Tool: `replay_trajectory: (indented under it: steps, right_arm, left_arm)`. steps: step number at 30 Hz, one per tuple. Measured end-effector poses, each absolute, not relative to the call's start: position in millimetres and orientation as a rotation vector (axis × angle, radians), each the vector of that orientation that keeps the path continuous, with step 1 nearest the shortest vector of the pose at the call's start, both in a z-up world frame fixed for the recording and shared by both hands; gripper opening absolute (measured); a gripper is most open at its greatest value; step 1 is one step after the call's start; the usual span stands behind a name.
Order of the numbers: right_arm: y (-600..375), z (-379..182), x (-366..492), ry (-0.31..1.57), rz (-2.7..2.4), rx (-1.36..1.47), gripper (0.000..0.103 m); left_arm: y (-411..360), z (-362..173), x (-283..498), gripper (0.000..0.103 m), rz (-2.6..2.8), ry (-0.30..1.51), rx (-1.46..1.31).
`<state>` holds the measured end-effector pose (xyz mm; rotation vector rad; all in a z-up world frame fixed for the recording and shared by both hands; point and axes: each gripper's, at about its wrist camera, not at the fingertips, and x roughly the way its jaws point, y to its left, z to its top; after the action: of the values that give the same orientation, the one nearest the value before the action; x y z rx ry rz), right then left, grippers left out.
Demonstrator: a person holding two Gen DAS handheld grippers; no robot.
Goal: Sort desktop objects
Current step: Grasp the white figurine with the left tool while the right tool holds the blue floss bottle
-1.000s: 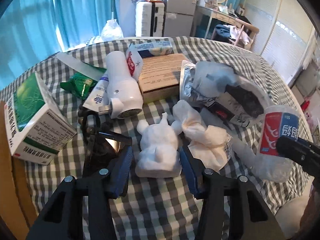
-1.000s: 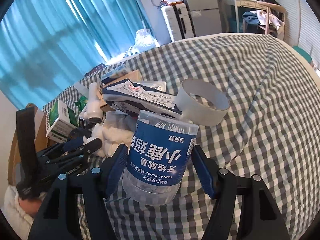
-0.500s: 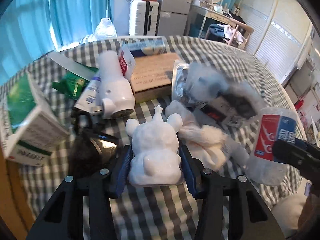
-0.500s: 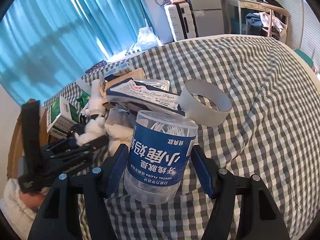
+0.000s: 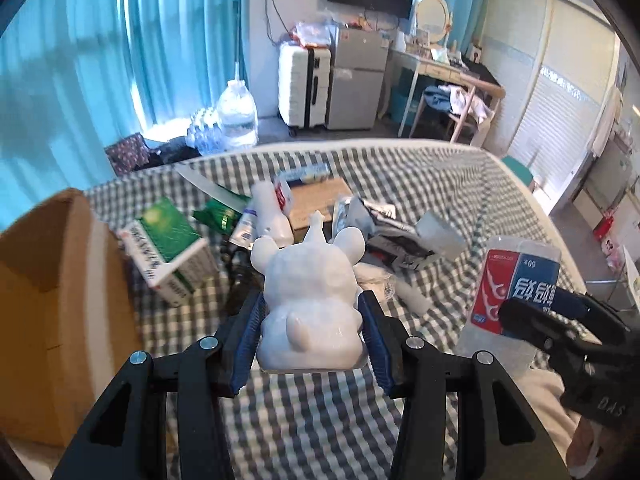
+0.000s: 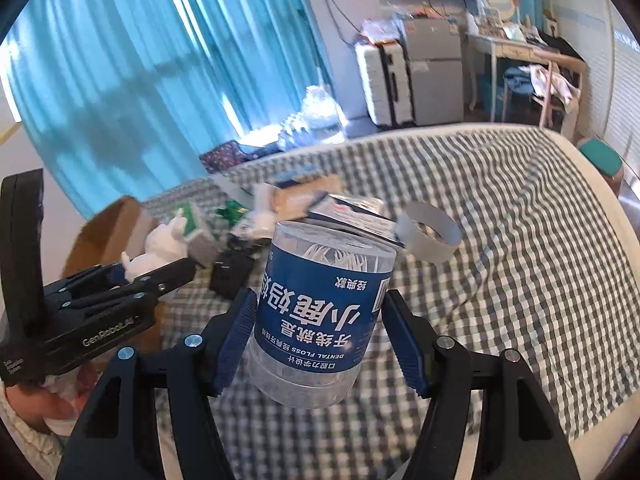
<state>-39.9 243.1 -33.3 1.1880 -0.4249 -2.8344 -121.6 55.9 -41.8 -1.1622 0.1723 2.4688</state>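
Observation:
My left gripper [image 5: 312,332] is shut on a white animal figurine [image 5: 310,300], held up above the checked tablecloth [image 5: 320,420]. My right gripper [image 6: 320,332] is shut on a clear dental floss jar [image 6: 320,316] with a blue label, also lifted off the cloth. In the left wrist view that jar [image 5: 514,300] shows at the right in the other gripper's black fingers. In the right wrist view the figurine [image 6: 160,248] shows at the left in the left gripper.
An open cardboard box [image 5: 52,312] stands at the table's left edge. On the cloth lie a green-and-white carton [image 5: 168,248], a flat brown box [image 5: 316,200], a white bottle [image 5: 268,212], crumpled packets [image 5: 384,228] and a tape roll [image 6: 430,236].
Both grippers have risen with their loads: the figurine and the floss jar left the cloth. The table looks farther away and the cardboard box has come into view at the left.

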Motion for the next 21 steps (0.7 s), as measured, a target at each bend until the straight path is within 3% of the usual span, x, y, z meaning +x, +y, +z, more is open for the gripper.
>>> replay_trajectory:
  steps: [12, 21]
  right_arm:
    - [141, 42, -12, -0.325, -2.677, 0.949, 0.065]
    - [45, 46, -47, -0.264, -2.471, 0.932, 0.065]
  left_arm:
    - [-38, 34, -81, 0.049, 2.662, 0.018, -0.985]
    - [-145, 37, -99, 0.049, 2.826, -0.103, -1.055]
